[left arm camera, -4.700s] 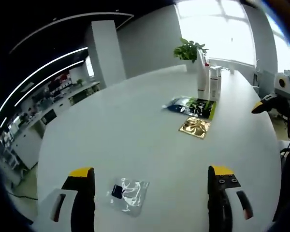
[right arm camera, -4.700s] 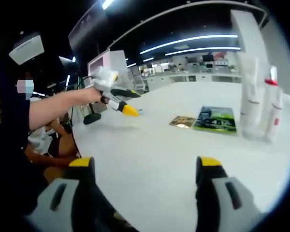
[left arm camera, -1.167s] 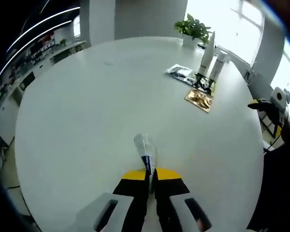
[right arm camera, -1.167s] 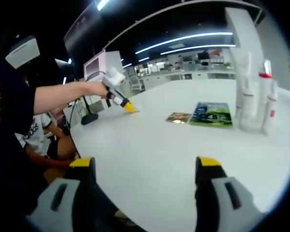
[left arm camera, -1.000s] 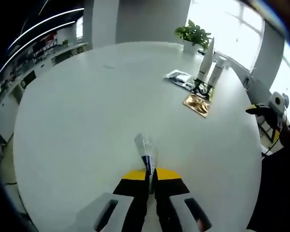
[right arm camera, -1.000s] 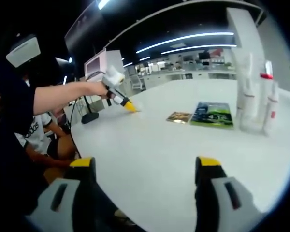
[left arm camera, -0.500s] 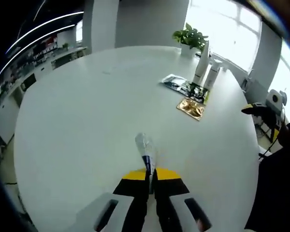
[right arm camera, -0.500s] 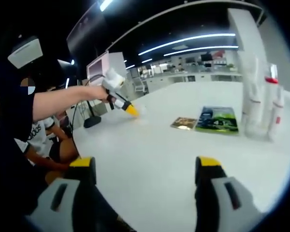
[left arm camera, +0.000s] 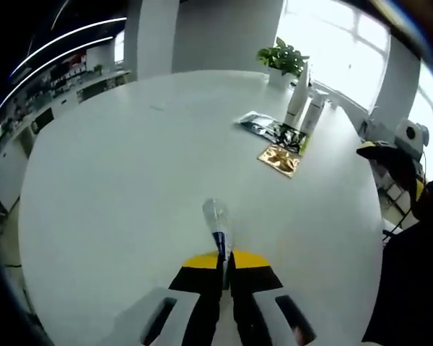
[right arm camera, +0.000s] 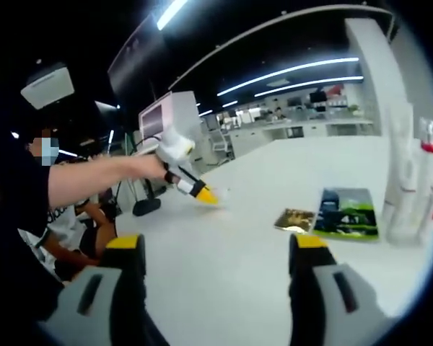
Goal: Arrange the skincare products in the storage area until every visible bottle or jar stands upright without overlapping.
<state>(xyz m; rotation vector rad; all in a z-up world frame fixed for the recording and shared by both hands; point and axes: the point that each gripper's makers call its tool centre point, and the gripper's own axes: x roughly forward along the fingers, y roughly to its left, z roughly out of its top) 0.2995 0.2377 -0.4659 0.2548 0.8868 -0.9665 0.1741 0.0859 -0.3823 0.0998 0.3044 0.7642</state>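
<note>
One sachet: clear sample sachet (left arm camera: 216,225) clamped edge-on in left claw (left arm camera: 224,261), above counter (left arm camera: 130,180).
Right claw (right arm camera: 213,252): jaws apart, empty.
Bearing: white tubes (left arm camera: 305,107) upright far ahead-right of left claw, beyond gold sachet (left arm camera: 280,159) and dark packet (left arm camera: 270,130).
Nearer: right claw, likely.

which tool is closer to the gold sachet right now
Right, probably. The right tool hangs open by the table edge near the gold sachet; the left tool, shut on a clear sachet, sits farther across the table.
</note>
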